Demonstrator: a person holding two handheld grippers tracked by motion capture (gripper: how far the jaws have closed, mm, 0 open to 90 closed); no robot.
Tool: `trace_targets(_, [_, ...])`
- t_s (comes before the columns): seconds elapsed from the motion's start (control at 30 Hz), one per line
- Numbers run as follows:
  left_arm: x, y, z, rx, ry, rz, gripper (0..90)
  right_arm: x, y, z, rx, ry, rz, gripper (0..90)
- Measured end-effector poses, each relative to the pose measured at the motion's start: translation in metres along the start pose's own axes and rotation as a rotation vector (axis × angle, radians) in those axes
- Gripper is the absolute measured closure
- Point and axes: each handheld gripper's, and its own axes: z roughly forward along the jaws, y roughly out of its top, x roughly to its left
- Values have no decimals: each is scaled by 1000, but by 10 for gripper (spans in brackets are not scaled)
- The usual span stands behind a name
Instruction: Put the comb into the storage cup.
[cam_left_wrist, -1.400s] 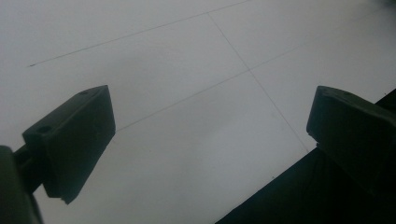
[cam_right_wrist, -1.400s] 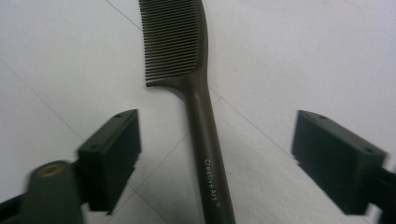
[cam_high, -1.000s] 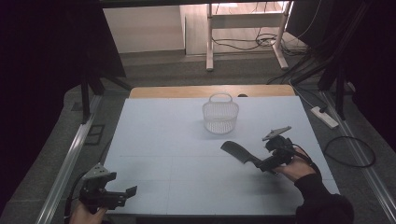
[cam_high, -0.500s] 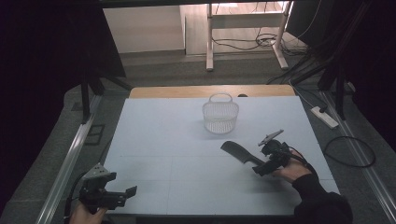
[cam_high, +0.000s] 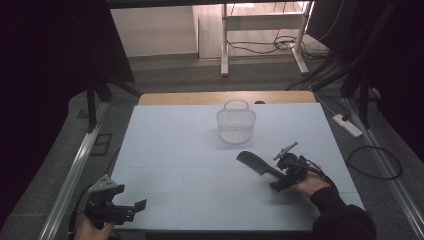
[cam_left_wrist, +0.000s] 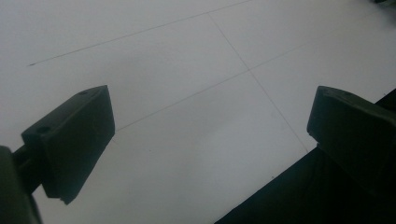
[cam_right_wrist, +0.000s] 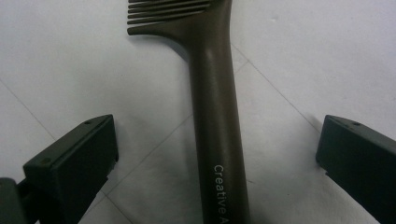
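Dark brown plastic marked the comb (cam_right_wrist: 212, 107), a wide-toothed one with a long handle, which lay flat on the pale counter (cam_high: 175, 150) at about four o'clock from the counter's middle, its toothed head pointing toward ten o'clock. The right tool (cam_high: 283, 176) sat low at the handle's end, and in the right gripper view its two black jaws stood wide apart on either side of the handle, touching nothing, so no grip had been made. A white wire basket (cam_high: 236, 124) stood upright toward twelve o'clock on the counter, apart from the comb and seemingly empty. The left tool (cam_high: 131, 208) rested near the seven o'clock corner, well away from the work, its jaws also spread and holding nothing over bare counter in the left gripper view. By my reading the job was at its start: the approach to the comb looked complete and the handle was lined up between the jaws, but closing, lifting and carrying were all left, and the basket seemed a likely destination, though that was only a guess. White lettering along the handle read "Creative A", the rest cut off at the frame's bottom edge.
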Motion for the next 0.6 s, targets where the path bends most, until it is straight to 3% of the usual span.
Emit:
trace_targets(0.23, [0,0,0,1,-1,0,20,0,0,0,5,1,3,1])
trace_targets(0.33, [0,0,0,1,-1,0,20,2,2,-3,12,2,0,69])
trace_targets(0.4, [0,0,0,2,-2,-1,20,3,3,-6,15,8,-8,171])
trace_targets(0.57, [0,0,1,4,-1,-1,20,2,3,-14,-9,12,-19,555])
trace_targets(0.6, [0,0,1,4,-1,0,20,3,4,-14,-8,18,-22,596])
